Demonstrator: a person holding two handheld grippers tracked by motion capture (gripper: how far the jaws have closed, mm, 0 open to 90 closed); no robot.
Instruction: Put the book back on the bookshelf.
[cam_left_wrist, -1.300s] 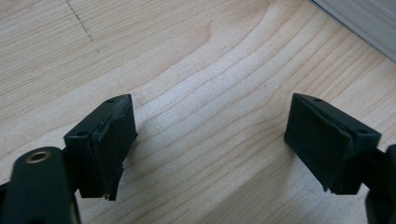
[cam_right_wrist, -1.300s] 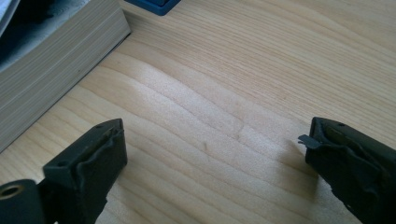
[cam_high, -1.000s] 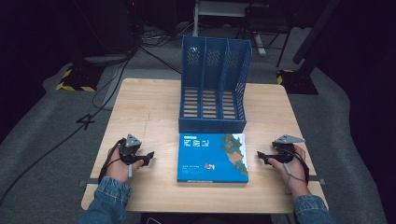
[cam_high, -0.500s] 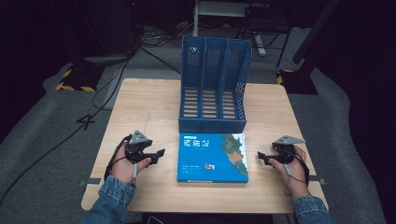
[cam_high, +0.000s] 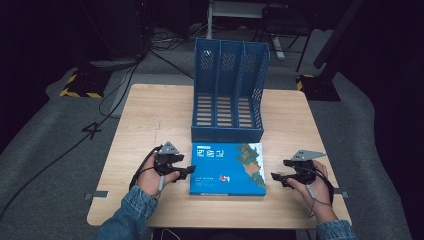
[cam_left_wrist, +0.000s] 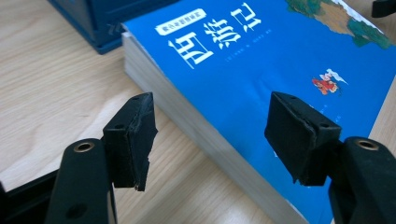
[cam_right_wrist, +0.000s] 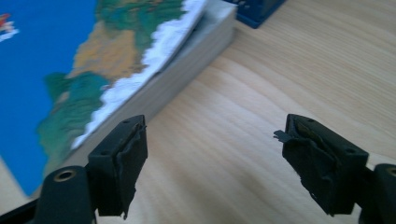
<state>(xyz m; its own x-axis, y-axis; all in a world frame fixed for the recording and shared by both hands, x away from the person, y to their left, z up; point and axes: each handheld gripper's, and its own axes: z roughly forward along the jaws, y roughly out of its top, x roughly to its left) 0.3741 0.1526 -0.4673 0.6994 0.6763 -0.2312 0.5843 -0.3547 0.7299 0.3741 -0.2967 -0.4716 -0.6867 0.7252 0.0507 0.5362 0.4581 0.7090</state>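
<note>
1. The left claw (cam_high: 187, 171) is wide open and empty. It lies low over the bench (cam_high: 150, 115), just beside the left edge of the book (cam_high: 227, 167).
2. In the left gripper view, the claw (cam_left_wrist: 210, 135) straddles that edge: one jaw over bare wood, the other over the blue cover (cam_left_wrist: 261, 70).
3. The right claw (cam_high: 276, 178) is also wide open and holds nothing. It is near the right edge of the book, with a strip of wood between them.
4. The book lies flat at the front middle of the bench, just before the blue rack (cam_high: 227, 90), long axis left to right.
5. The left claw is nearer; I judge it would grip first.
</note>
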